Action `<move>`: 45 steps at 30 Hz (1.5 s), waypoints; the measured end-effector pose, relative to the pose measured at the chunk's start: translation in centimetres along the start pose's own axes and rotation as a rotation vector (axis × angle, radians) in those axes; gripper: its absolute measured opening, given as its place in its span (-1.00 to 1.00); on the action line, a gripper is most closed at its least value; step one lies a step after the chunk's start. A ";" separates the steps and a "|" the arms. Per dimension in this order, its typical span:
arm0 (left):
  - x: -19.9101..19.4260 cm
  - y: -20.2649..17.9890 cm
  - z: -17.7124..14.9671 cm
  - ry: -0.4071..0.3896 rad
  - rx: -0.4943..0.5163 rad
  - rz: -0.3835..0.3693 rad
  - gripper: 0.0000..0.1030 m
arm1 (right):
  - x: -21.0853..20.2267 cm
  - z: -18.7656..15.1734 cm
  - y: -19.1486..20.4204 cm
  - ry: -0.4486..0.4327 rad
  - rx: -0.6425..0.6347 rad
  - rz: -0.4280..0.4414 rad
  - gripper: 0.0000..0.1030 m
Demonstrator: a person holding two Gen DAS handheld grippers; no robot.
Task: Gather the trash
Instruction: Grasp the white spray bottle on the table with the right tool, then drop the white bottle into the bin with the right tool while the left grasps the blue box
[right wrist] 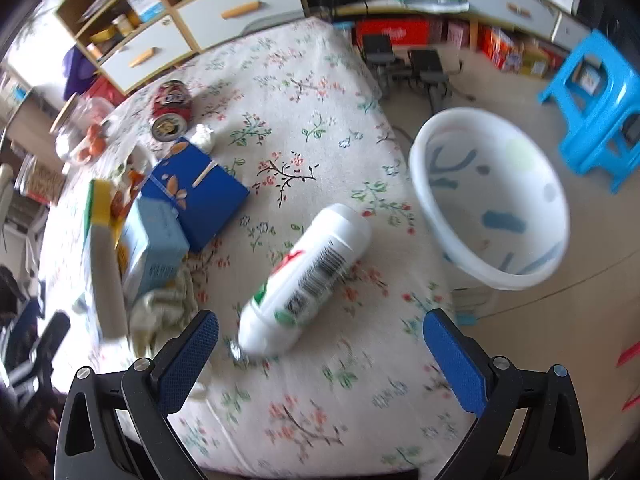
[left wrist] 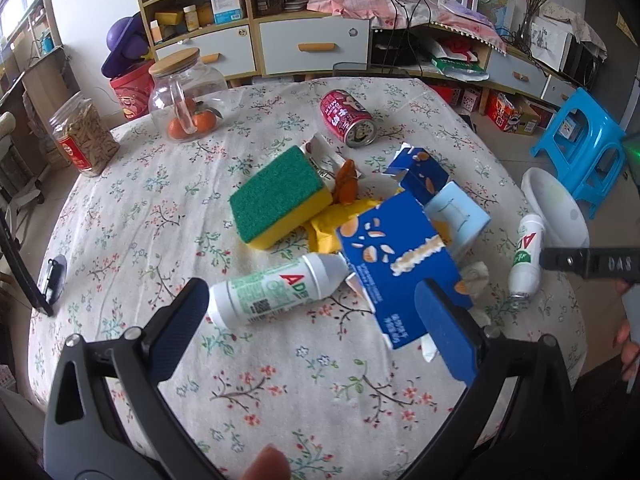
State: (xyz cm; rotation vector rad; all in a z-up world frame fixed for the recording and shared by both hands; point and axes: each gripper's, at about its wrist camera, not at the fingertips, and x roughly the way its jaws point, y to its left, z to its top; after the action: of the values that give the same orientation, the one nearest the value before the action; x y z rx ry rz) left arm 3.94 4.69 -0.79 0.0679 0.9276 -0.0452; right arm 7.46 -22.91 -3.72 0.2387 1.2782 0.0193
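On the floral tablecloth (left wrist: 132,216) lies a pile of trash. A white drink bottle (left wrist: 276,288) lies on its side just ahead of my open left gripper (left wrist: 316,320), beside a torn blue carton (left wrist: 400,264). Behind them are a yellow wrapper (left wrist: 326,228), a light blue box (left wrist: 456,216), a red can (left wrist: 348,116) and crumpled tissue (left wrist: 474,276). A second white bottle (right wrist: 308,276) lies near the table's right edge, in front of my open right gripper (right wrist: 320,344). A white plastic basin (right wrist: 492,196) stands off the table's edge to the right.
A green and yellow sponge (left wrist: 280,196), a glass jar with oranges (left wrist: 186,96) and a jar of snacks (left wrist: 82,136) stand further back. A blue stool (right wrist: 596,92) sits on the floor beyond the basin. Shelves and drawers (left wrist: 280,40) line the wall.
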 end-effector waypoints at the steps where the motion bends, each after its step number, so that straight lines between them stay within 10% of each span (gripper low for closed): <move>1: 0.2 0.2 0.1 0.011 0.007 -0.009 0.98 | 0.5 0.3 0.0 0.011 0.009 -0.002 0.99; 9: 2.1 1.5 0.9 0.131 -0.034 -0.140 0.98 | 3.0 1.0 -0.2 0.072 0.037 0.114 -0.03; 18: 2.3 0.9 1.1 0.203 -0.200 -0.409 0.90 | 0.8 0.8 -1.9 -0.009 0.044 0.143 -0.15; 28: 3.8 -2.6 1.2 0.218 -0.157 -0.351 0.34 | -2.4 1.5 -5.7 -0.101 0.124 0.168 -0.18; 45: -0.4 -6.8 5.1 0.063 -0.034 -0.381 0.30 | -6.8 2.8 -16.6 -0.236 0.336 0.140 -0.18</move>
State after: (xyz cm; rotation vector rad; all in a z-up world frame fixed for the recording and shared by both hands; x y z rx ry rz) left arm 7.30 -2.53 2.35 -0.1407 0.9934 -0.3824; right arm 6.14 -40.53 0.38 0.6015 1.0224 -0.1023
